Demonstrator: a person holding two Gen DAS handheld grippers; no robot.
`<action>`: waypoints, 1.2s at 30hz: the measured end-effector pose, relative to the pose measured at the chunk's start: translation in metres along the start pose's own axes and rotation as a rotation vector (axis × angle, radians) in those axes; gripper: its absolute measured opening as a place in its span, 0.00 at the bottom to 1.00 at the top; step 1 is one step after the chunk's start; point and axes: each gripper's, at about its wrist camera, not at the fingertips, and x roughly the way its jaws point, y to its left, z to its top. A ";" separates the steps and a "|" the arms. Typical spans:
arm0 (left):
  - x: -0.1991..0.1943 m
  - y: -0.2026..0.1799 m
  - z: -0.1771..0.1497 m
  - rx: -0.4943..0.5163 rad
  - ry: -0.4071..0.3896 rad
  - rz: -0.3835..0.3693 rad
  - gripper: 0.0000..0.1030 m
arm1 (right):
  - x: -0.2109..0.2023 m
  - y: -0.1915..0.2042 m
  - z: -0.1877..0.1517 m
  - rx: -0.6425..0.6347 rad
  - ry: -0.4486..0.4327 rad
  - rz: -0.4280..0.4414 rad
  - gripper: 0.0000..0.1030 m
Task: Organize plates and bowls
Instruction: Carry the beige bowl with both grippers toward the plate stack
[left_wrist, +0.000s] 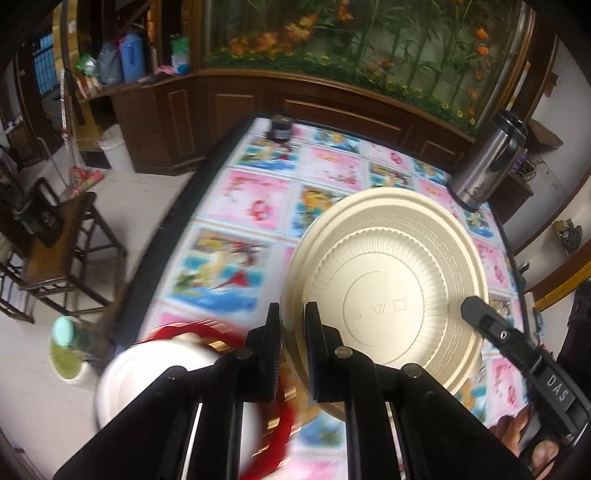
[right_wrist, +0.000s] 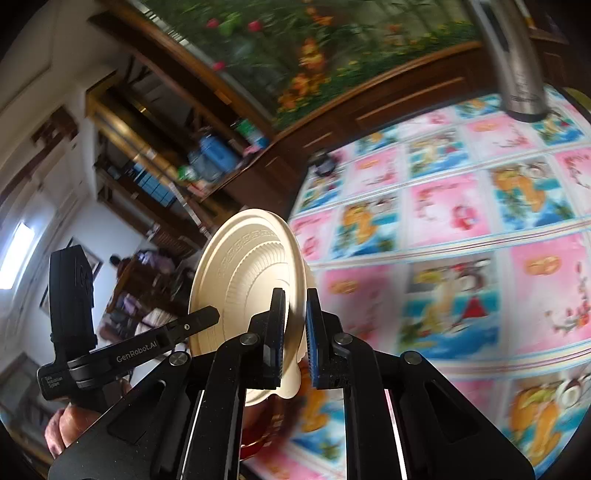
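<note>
Plate duty, mid-air: we hold a cream, round, ribbed disposable plate (left_wrist: 384, 291) off the table (left_wrist: 258, 192), its underside turned to the left wrist camera. The left gripper (left_wrist: 293, 354) has its fingers clenched on the rim at about 7 o'clock of the plate; the right gripper (right_wrist: 295, 339) pinches the rim as well, and appears in the left view at 4 o'clock. In the right view the plate stands nearly edge-on. Below, at 8 o'clock in the left view, a white bowl with a red rim (left_wrist: 155, 373) sits blurred on the cartoon-print tablecloth. A steel thermos flask (left_wrist: 484, 162) stands at 2 o'clock. To do this well, we judge both grips should stay firm and level together, since thin plates flex; lower the plate flat, clear of the flask, before either grip is loosened.
</note>
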 end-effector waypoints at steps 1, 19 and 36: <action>-0.007 0.010 -0.004 0.000 -0.003 0.013 0.11 | 0.003 0.010 -0.004 -0.013 0.011 0.012 0.09; -0.022 0.122 -0.076 -0.073 0.087 0.113 0.12 | 0.078 0.102 -0.090 -0.194 0.223 0.019 0.10; -0.001 0.135 -0.091 -0.056 0.143 0.115 0.13 | 0.102 0.096 -0.114 -0.201 0.268 -0.051 0.10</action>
